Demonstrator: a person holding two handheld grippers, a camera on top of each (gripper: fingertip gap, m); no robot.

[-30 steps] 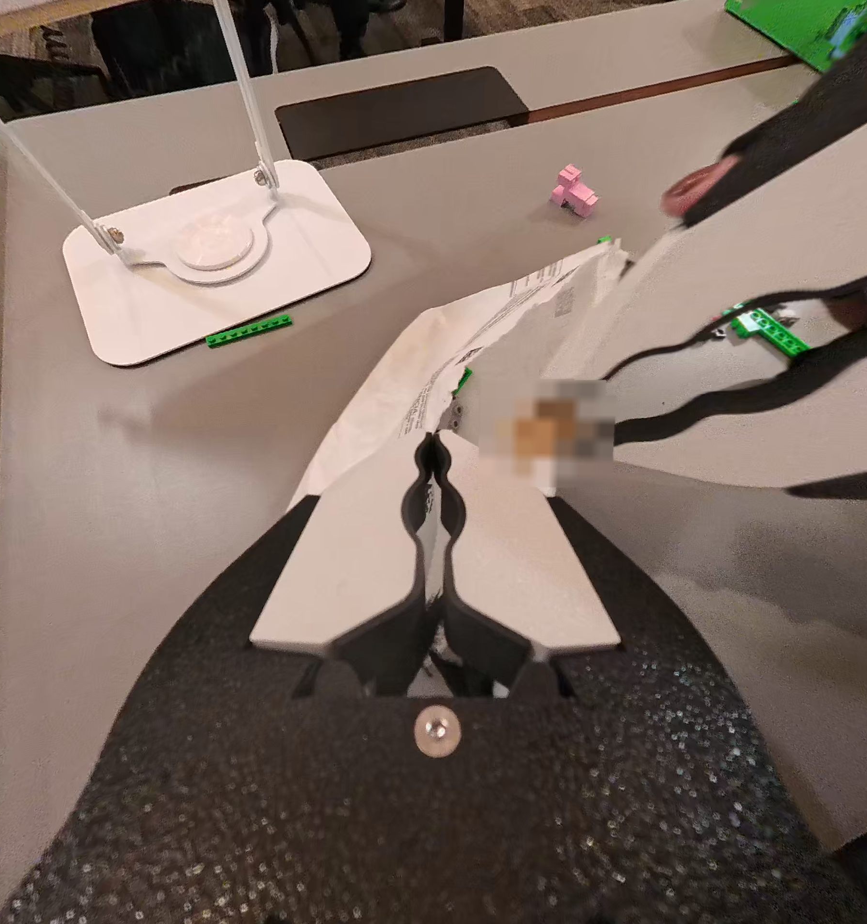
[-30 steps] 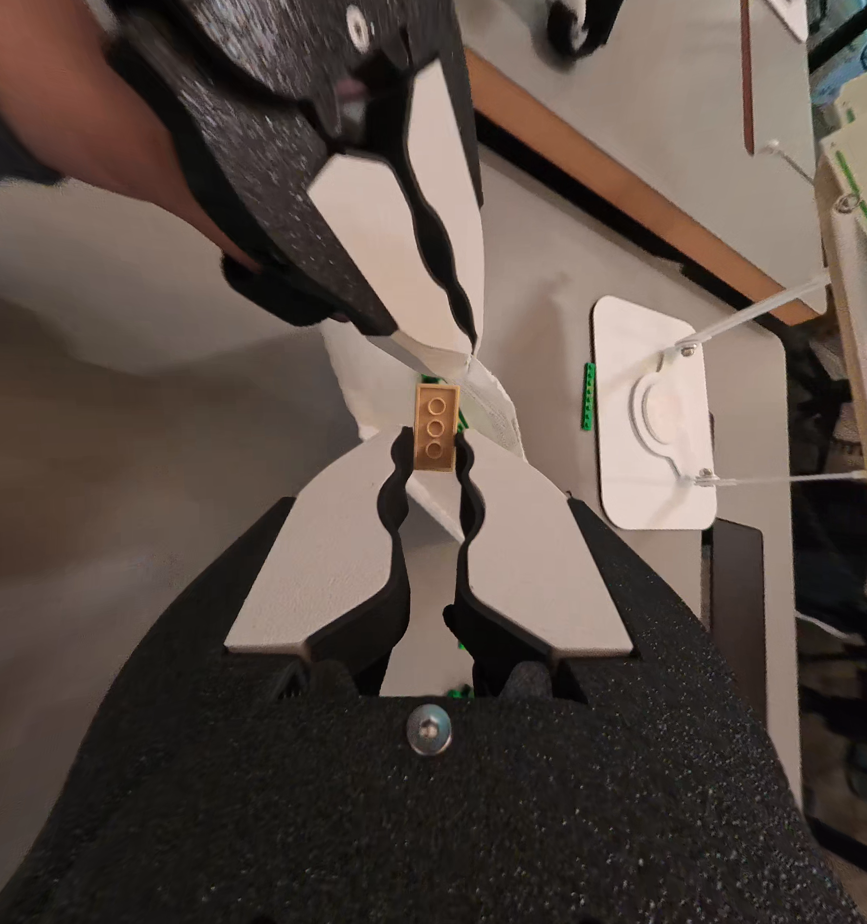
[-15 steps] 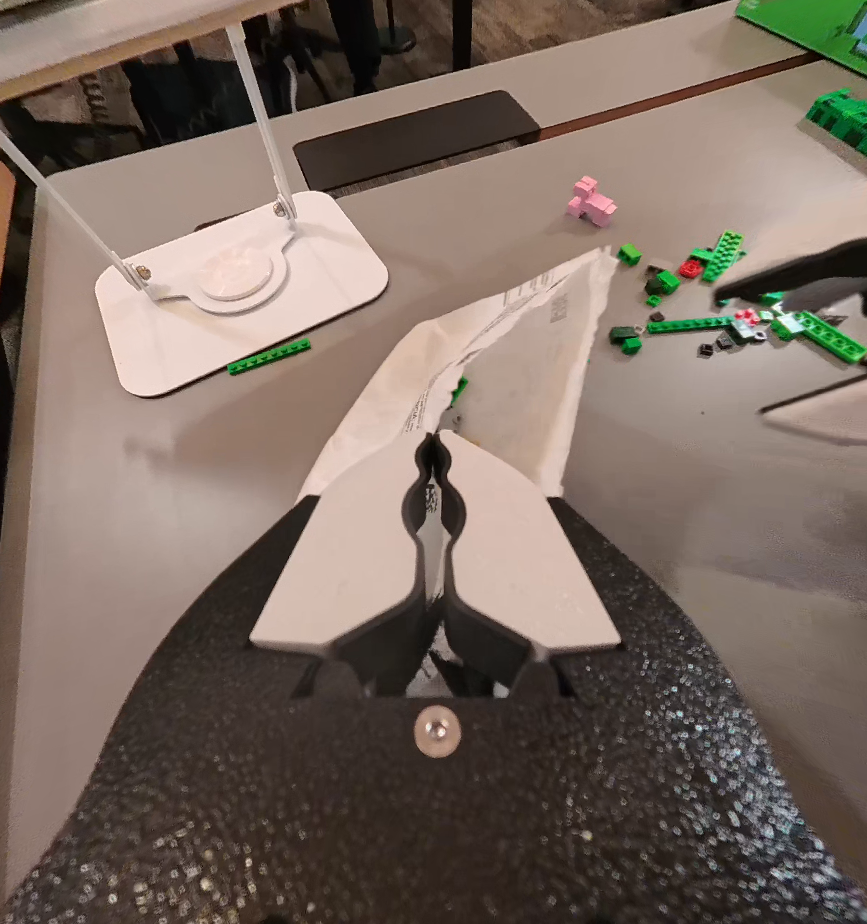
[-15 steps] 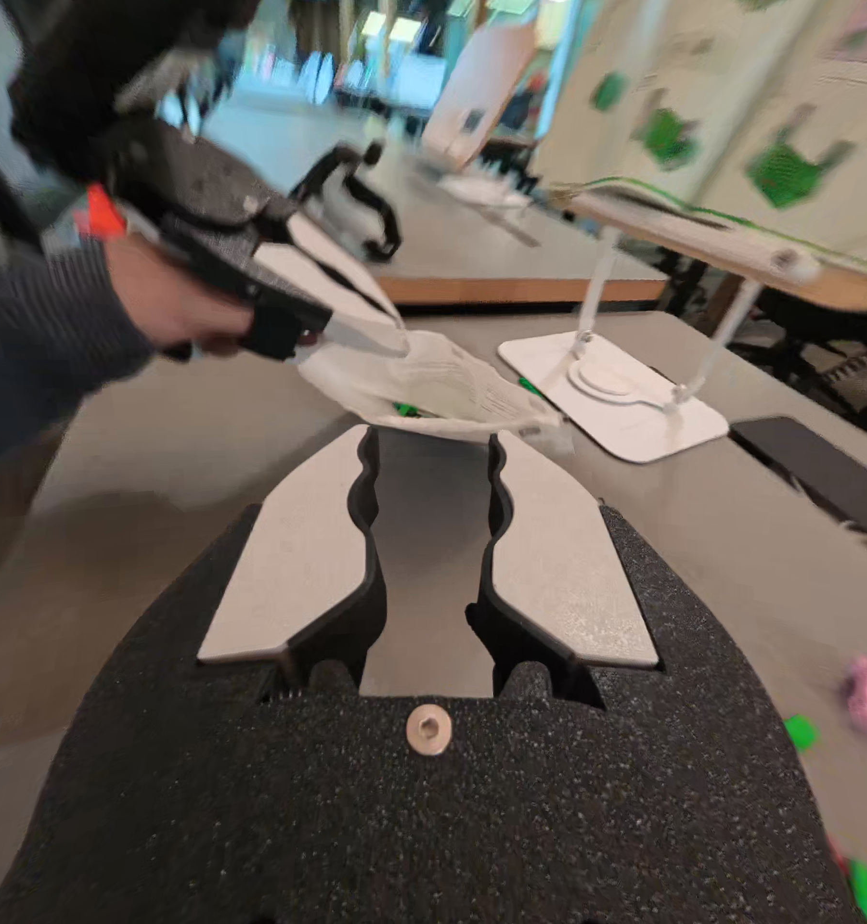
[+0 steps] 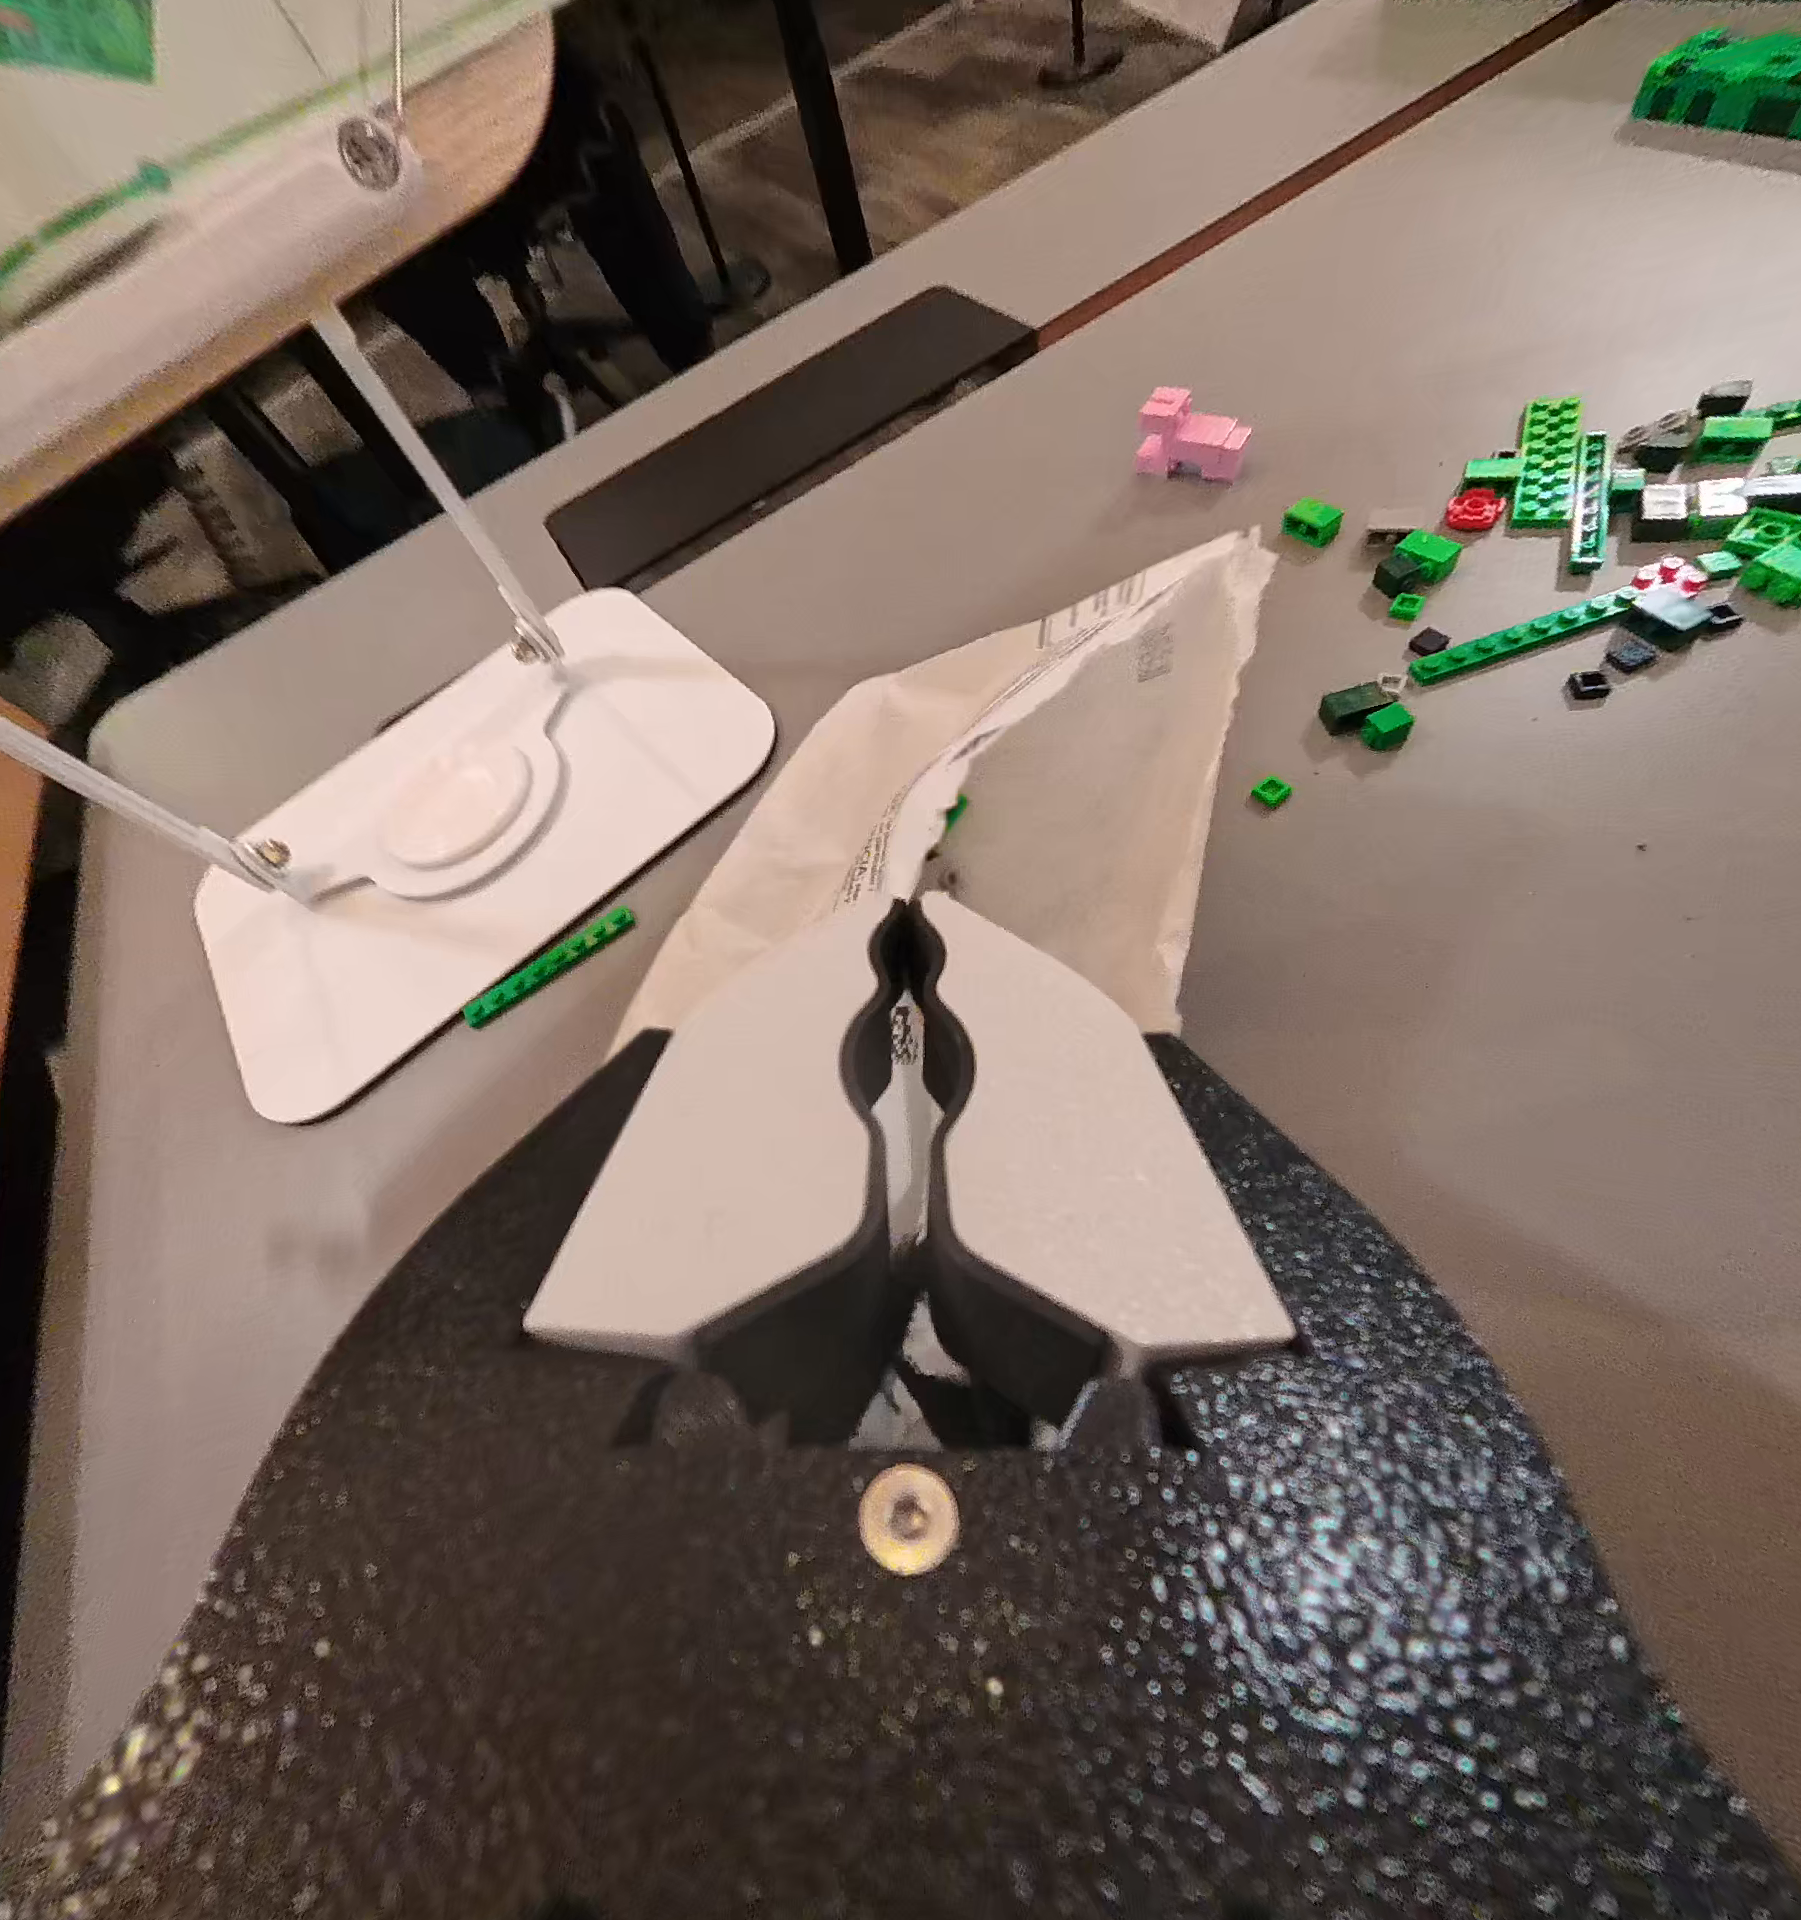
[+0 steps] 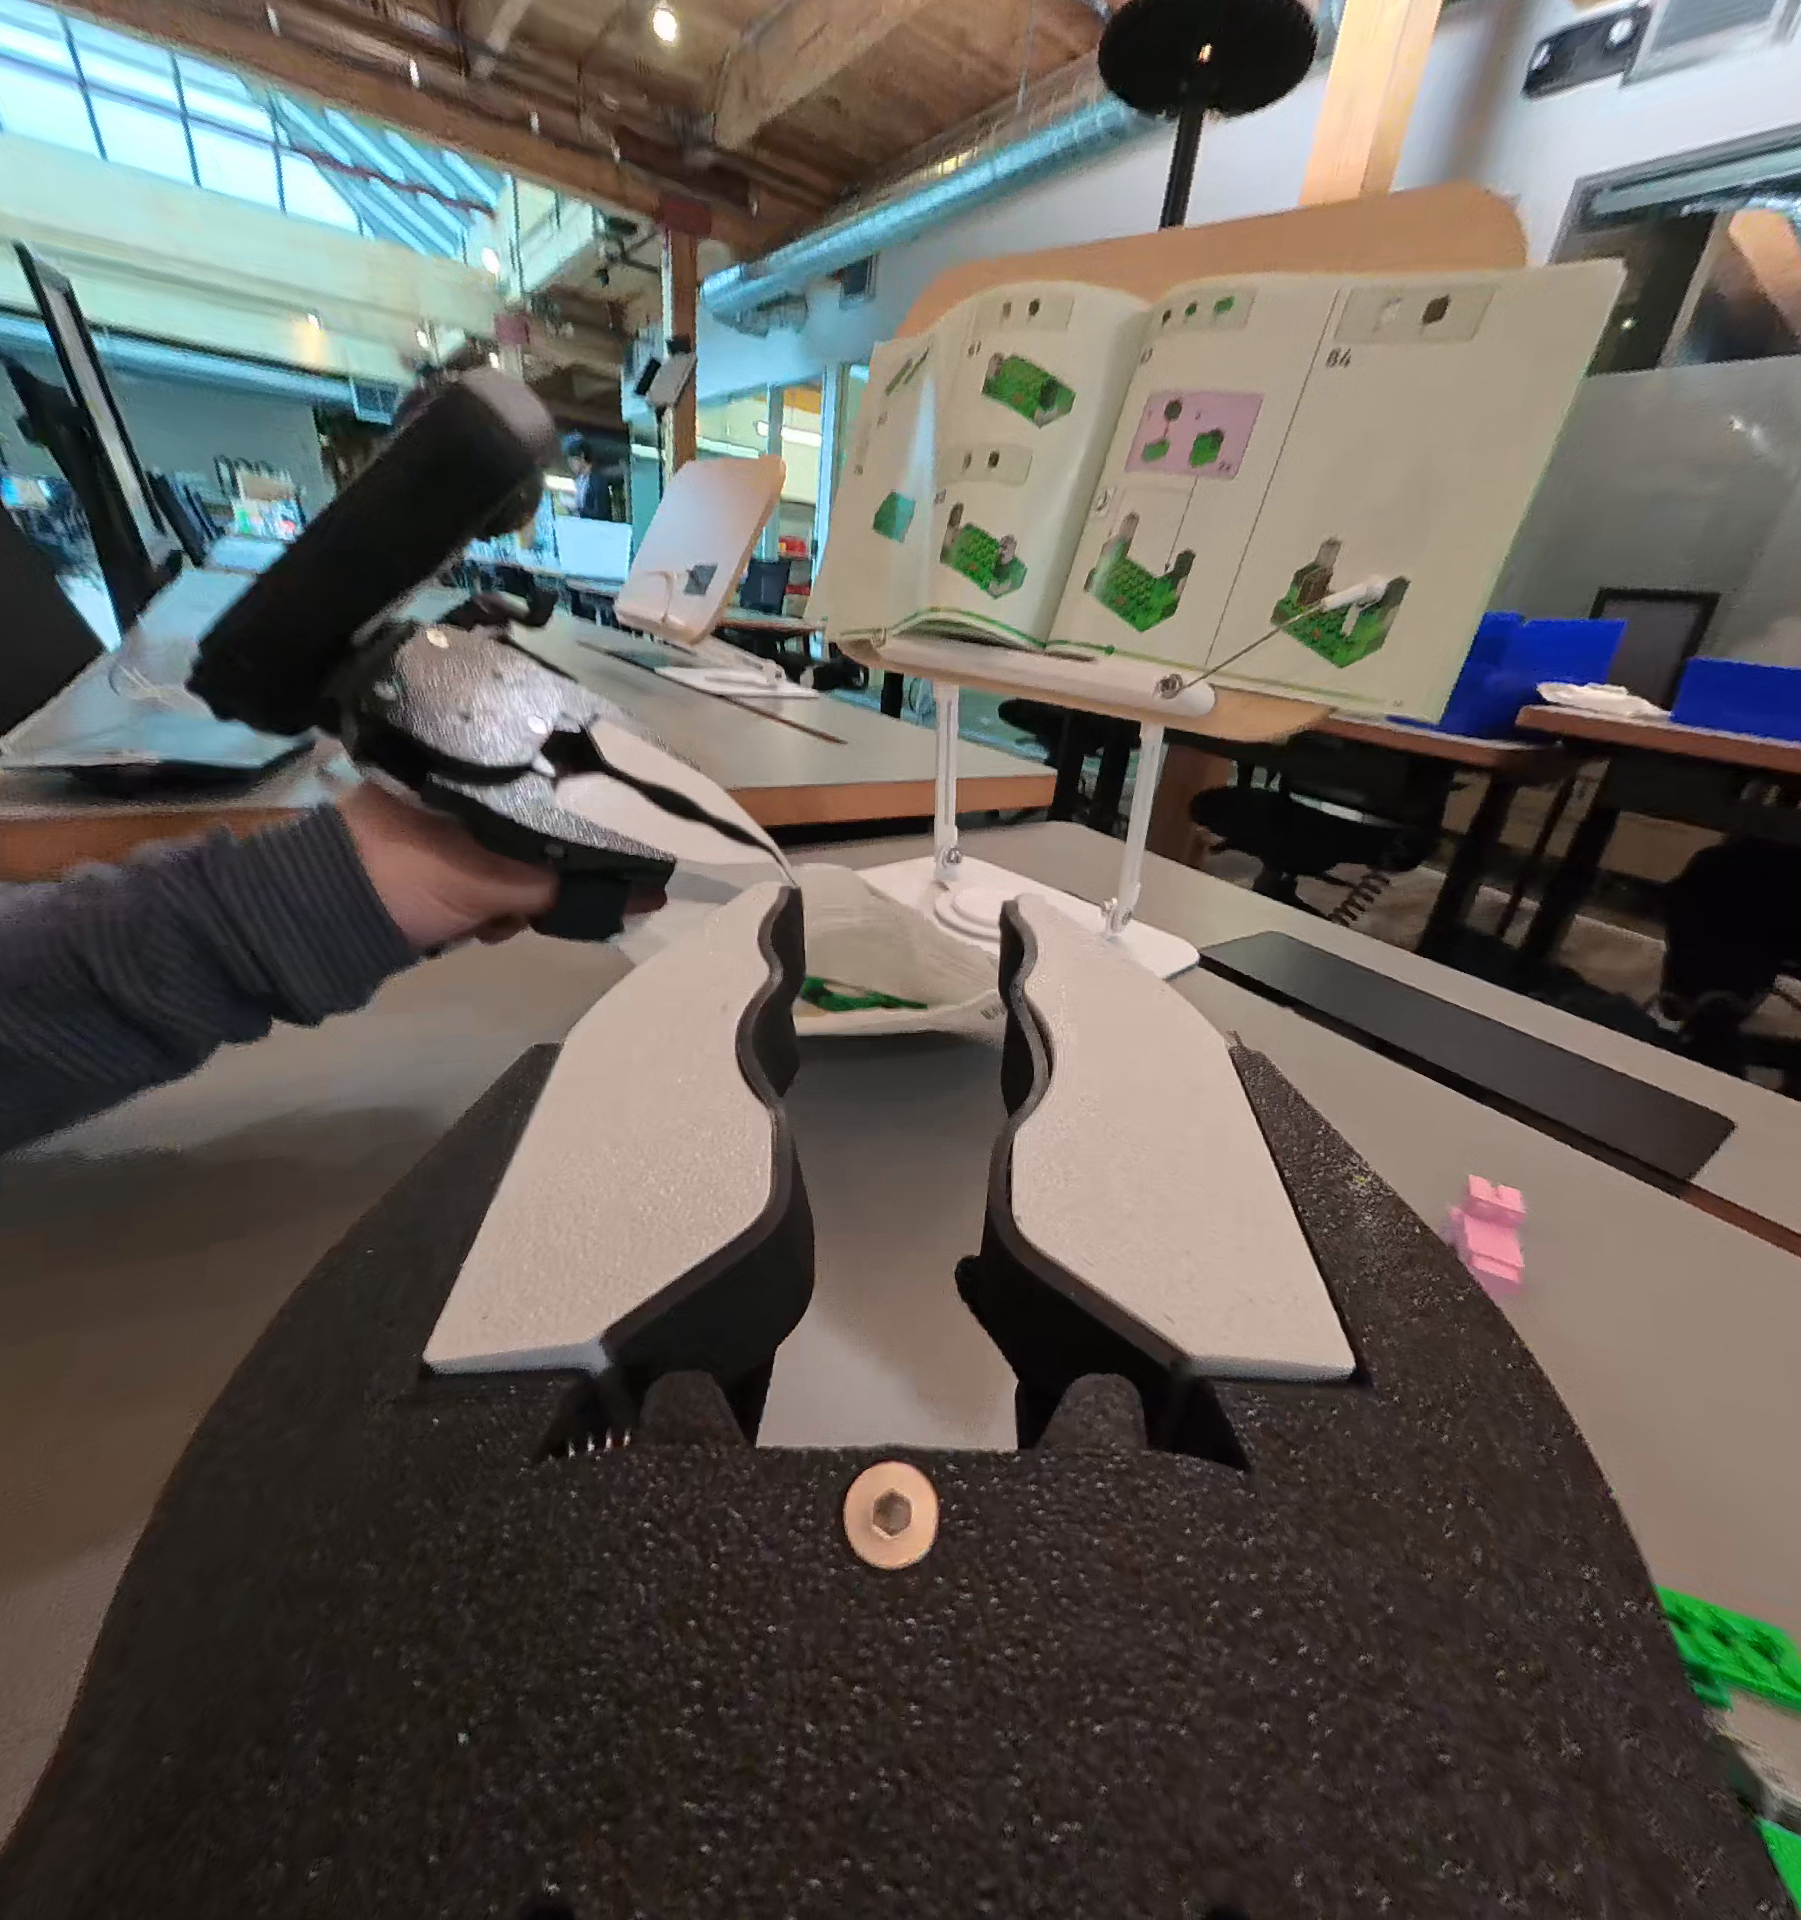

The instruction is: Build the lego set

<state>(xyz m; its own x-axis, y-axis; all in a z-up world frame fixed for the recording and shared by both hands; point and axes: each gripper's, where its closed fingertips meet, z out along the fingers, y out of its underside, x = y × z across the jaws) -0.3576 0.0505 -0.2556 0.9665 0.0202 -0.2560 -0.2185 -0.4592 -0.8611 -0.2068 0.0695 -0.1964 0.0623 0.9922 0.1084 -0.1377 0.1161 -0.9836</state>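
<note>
My left gripper (image 5: 908,914) is shut on the near edge of a torn white paper bag (image 5: 1083,790) and holds it up over the grey table. Green pieces show inside the bag's opening (image 6: 854,995). My right gripper (image 6: 901,914) is open and empty, low over the table, pointing at the bag. The left gripper (image 6: 771,862) also shows in the right wrist view, held by a hand. Loose green, black and red bricks (image 5: 1602,540) lie scattered to the right of the bag. A pink brick pig (image 5: 1192,436) stands behind them.
A white book stand base (image 5: 480,821) sits left of the bag with a thin green plate (image 5: 551,966) by it. The stand holds an open instruction booklet (image 6: 1187,468). A green built block (image 5: 1769,83) sits far right. A black panel (image 5: 792,436) lies in the table. Spacing between my two grippers at the tips: around 15 centimeters. The pink brick pig (image 5: 1192,436) is about 25 centimeters from both grippers' fingertips. Seen from the right wrist view (image 6: 1470,1225) as well.
My right gripper held a tan brick at the bag a second ago; now it is open and empty, pulled back and levelled out. The left gripper lifted a little with the bag.
</note>
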